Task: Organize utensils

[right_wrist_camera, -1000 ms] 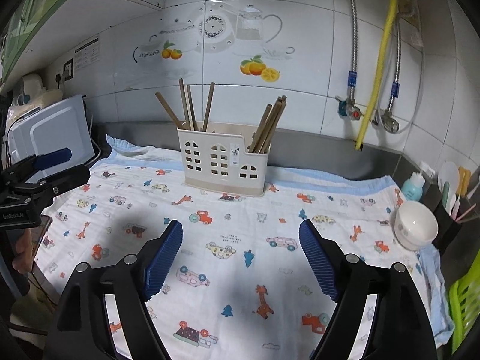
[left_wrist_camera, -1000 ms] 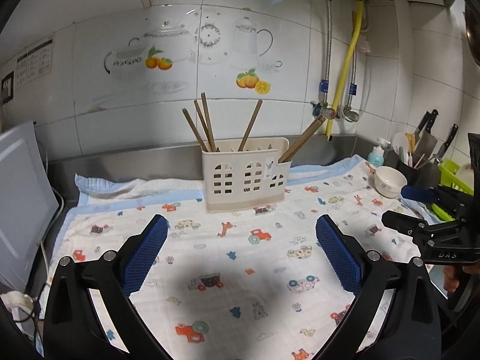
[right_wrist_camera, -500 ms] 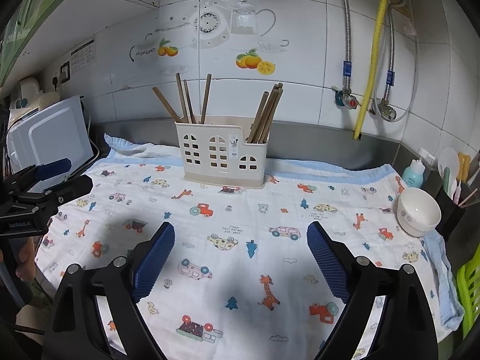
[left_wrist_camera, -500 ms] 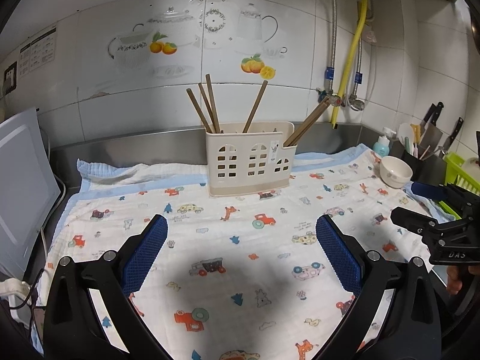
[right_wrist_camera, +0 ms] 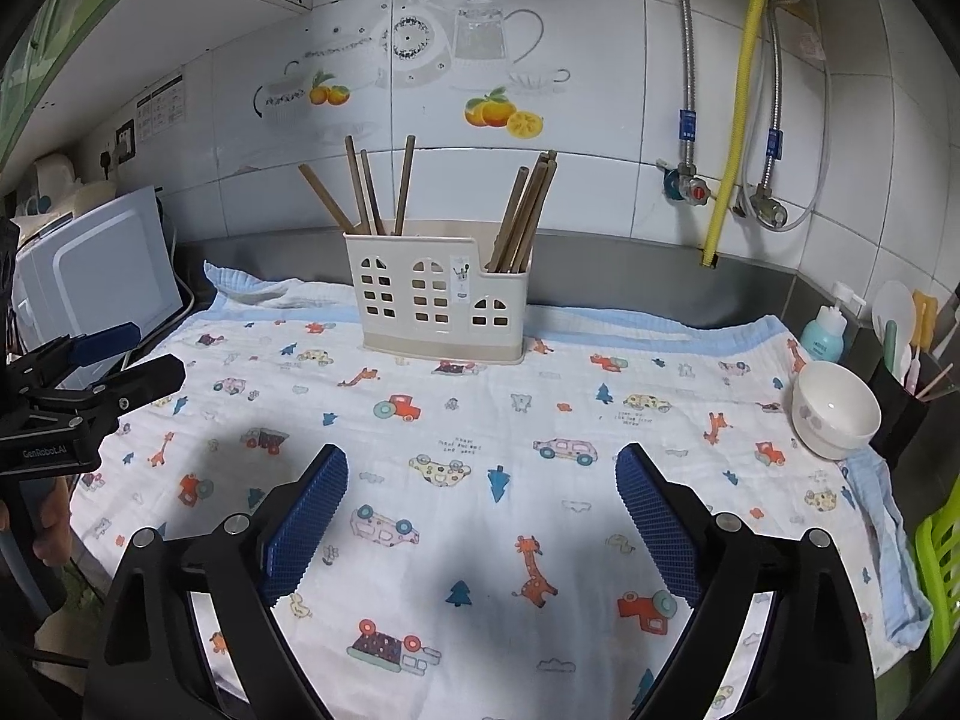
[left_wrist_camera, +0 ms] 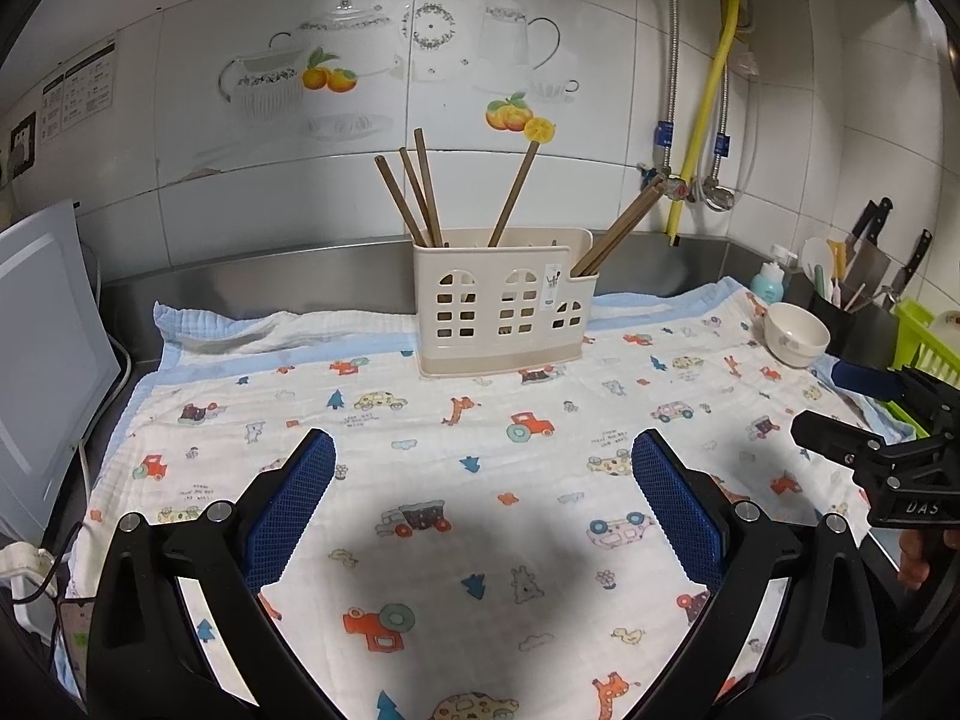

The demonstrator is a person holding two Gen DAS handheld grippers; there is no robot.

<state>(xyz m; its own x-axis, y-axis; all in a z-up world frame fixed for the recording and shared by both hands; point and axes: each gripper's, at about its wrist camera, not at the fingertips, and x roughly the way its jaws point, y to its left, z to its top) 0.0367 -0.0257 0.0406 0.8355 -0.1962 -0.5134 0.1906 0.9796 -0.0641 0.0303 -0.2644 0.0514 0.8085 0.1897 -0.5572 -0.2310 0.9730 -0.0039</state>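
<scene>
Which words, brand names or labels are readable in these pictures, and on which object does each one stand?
"GenRobot.AI": on the body of the left hand-held gripper, in the right wrist view.
"DAS": on the body of the right hand-held gripper, in the left wrist view; the rest is hidden.
Cloth prints, utensil holder sticker, wall notices: too small to read.

Stainless tabletop [left_wrist_camera: 252, 273], raised metal lip at the wall. Printed cloth [right_wrist_camera: 480, 420] with blue border covers most of it. Cream utensil holder [right_wrist_camera: 435, 297] stands upright on the cloth near the back edge. White bowl [right_wrist_camera: 834, 411] sits at the cloth's right edge.
</scene>
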